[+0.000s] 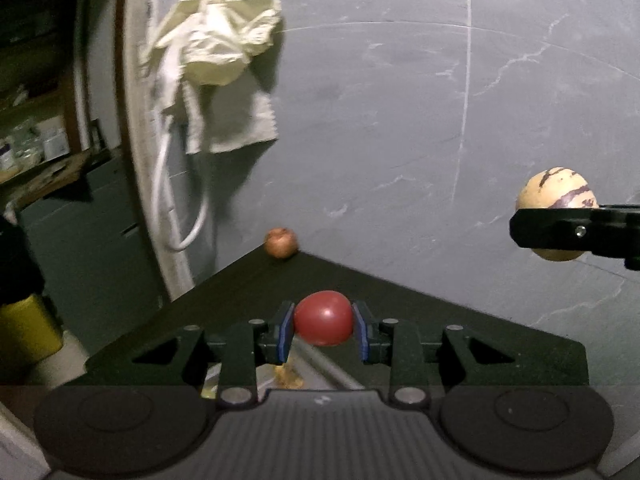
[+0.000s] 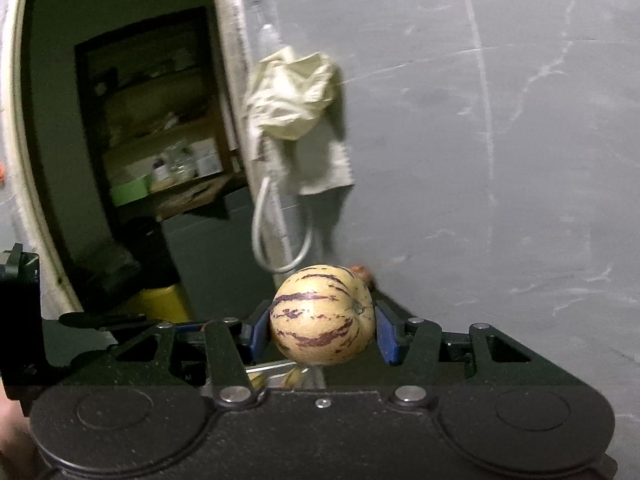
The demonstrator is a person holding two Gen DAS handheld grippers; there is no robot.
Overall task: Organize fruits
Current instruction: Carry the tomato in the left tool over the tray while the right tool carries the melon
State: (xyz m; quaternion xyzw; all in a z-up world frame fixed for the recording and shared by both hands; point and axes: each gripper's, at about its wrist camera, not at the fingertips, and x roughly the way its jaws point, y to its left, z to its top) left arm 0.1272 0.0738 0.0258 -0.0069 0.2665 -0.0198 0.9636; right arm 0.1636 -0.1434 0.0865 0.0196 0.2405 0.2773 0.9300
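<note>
1. Two fruits are held in the air: a red tomato-like fruit (image 1: pixel 324 323) squeezed between the blue pads of the left gripper (image 1: pixel 324 330), and a cream, purple-striped fruit (image 2: pixel 322 316) clamped in the right gripper (image 2: pixel 322 326).
2. Both grips cross the fruit's widest part, probably so it cannot slip.
3. One small brown fruit (image 1: pixel 281 242) sits on the dark table's (image 1: pixel 400 296) far corner, against the grey wall (image 1: pixel 400 120), seemingly awaiting sorting.
4. Pale cloth (image 1: pixel 216 40) hangs beyond.

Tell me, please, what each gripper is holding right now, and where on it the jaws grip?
The left gripper holds a red tomato across its two sides. The right gripper holds a cream, purple-striped fruit across its widest part.
</note>
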